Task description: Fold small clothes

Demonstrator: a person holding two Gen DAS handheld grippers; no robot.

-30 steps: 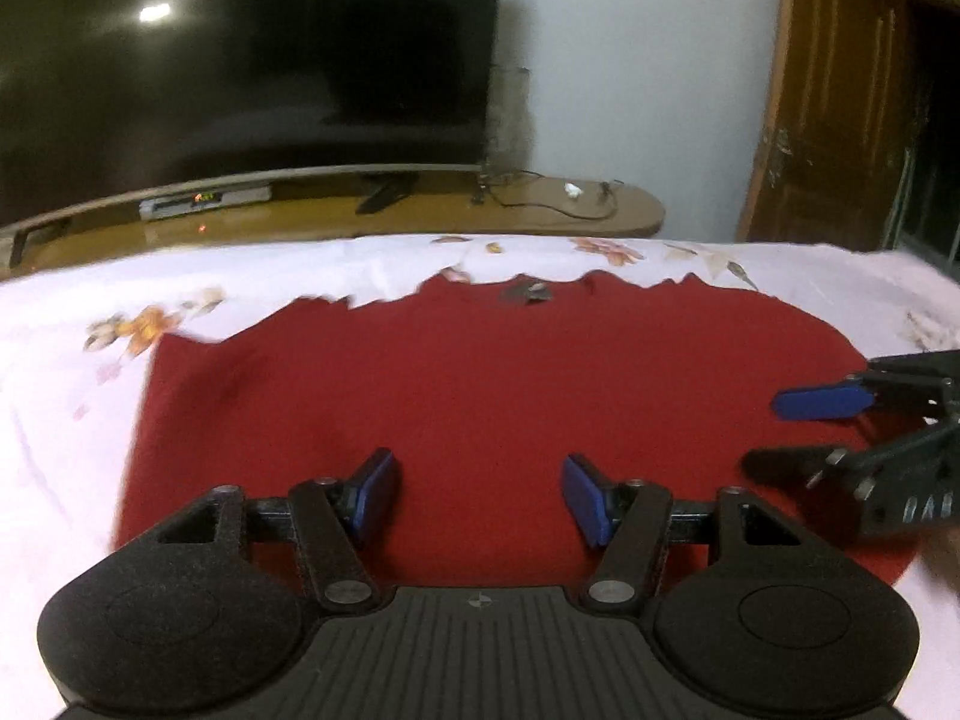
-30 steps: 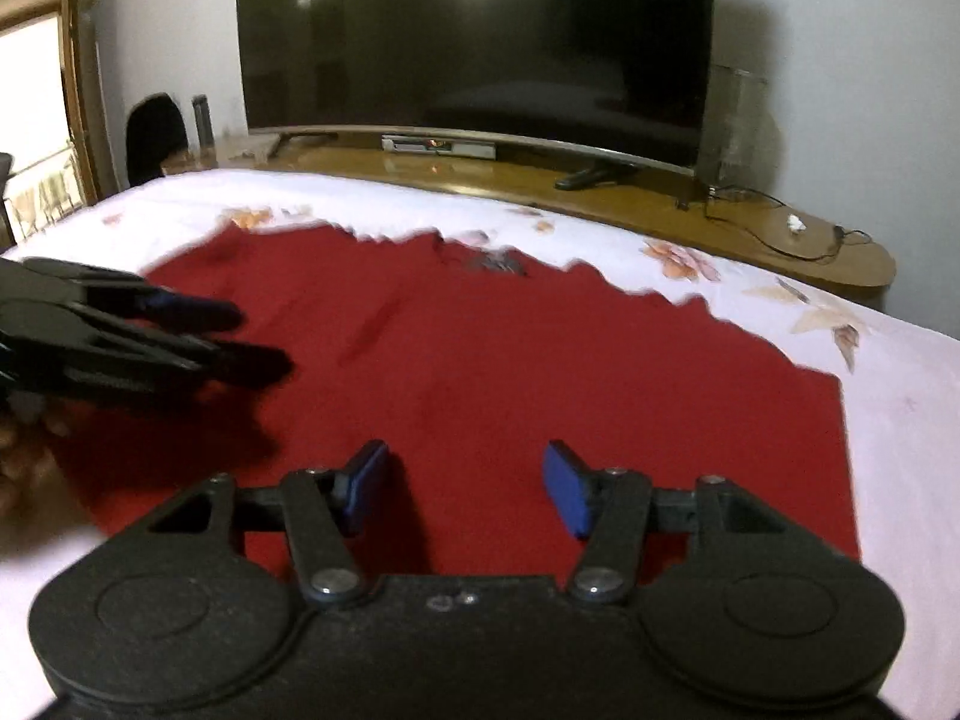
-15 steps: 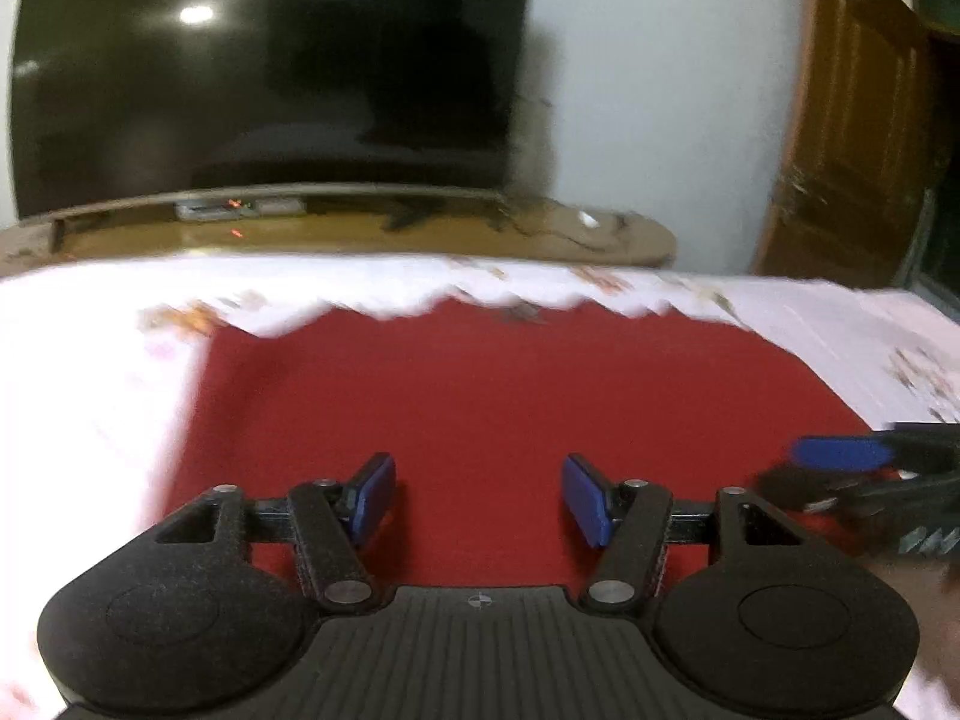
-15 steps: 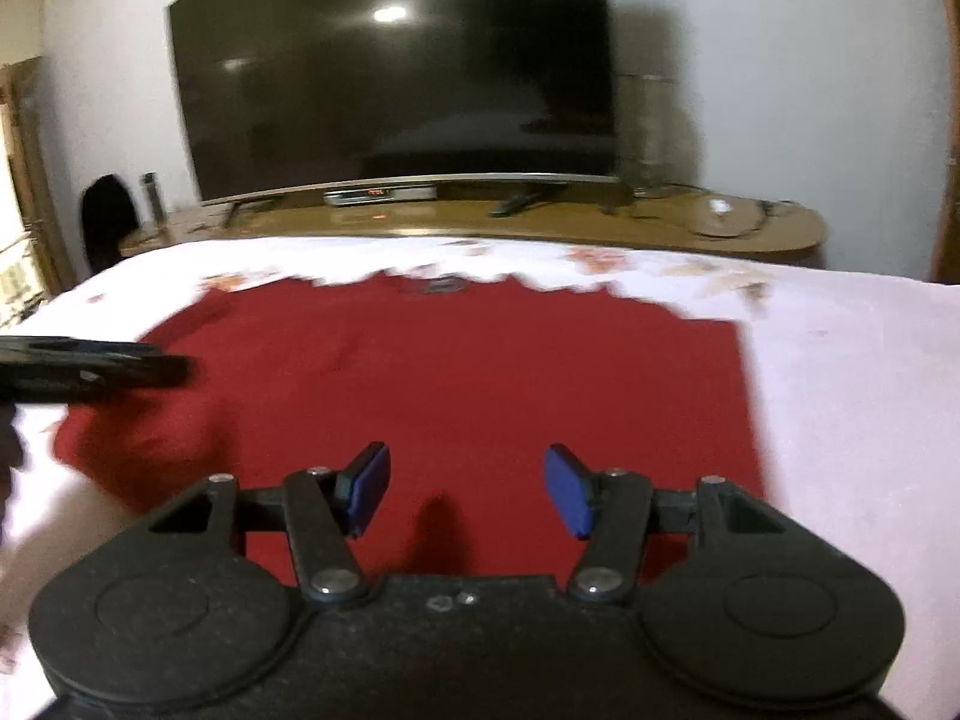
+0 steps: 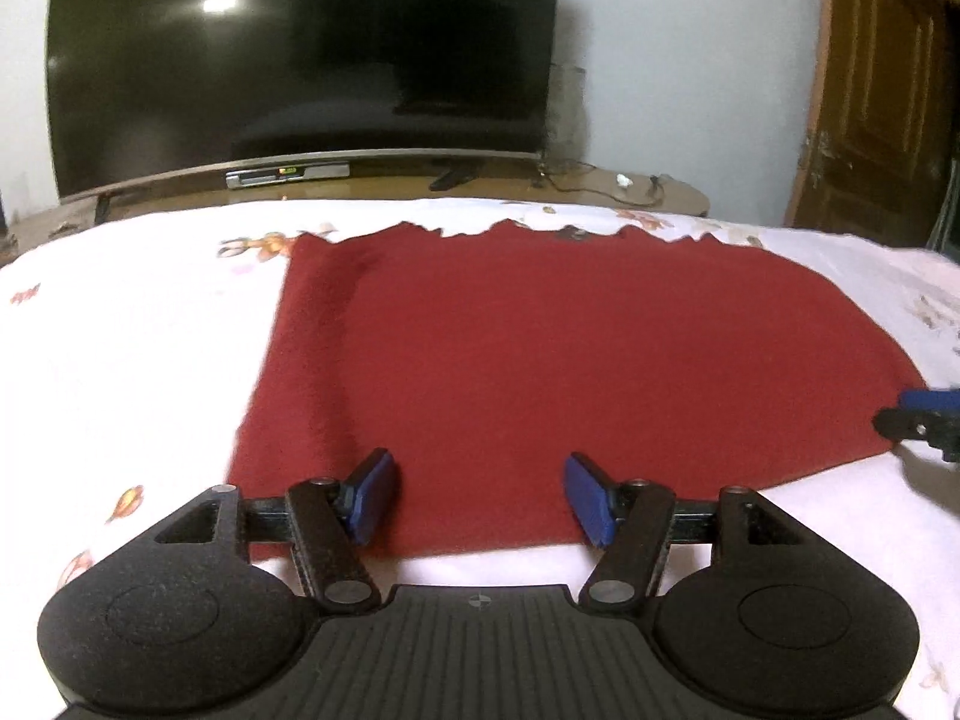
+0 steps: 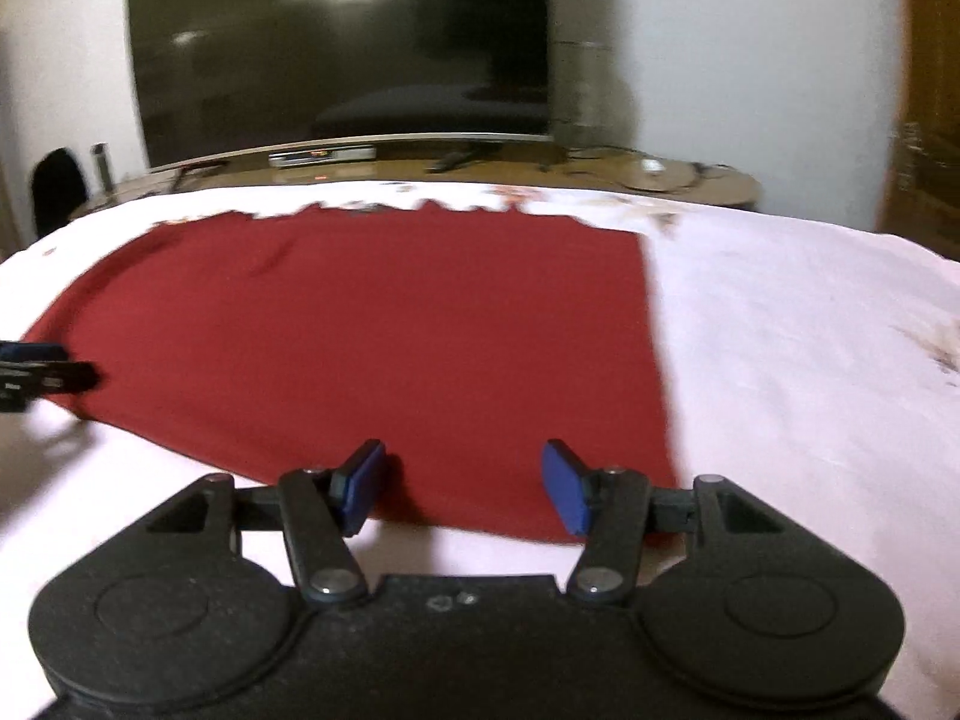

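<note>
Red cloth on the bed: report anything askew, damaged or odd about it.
The red cloth lies flat on the white floral sheet. Its far edge looks jagged, unlike the straight side edges; whether that is scalloping, tearing or blur is unclear. A faint crease runs along its left side. Otherwise nothing stands out.

The room is dimly lit by an overhead lamp that shows only as a bright glare spot on the dark television screen (image 5: 300,60), with a second, weaker reflection in the right wrist view. The white bedsheet (image 5: 138,348) is washed out, its floral print nearly lost. Soft shadows sit under each set of blue pads (image 6: 360,486). The right wrist view is smeared by motion blur, worst at its sides; the left is sharper. Fisheye distortion bows the edges
</note>
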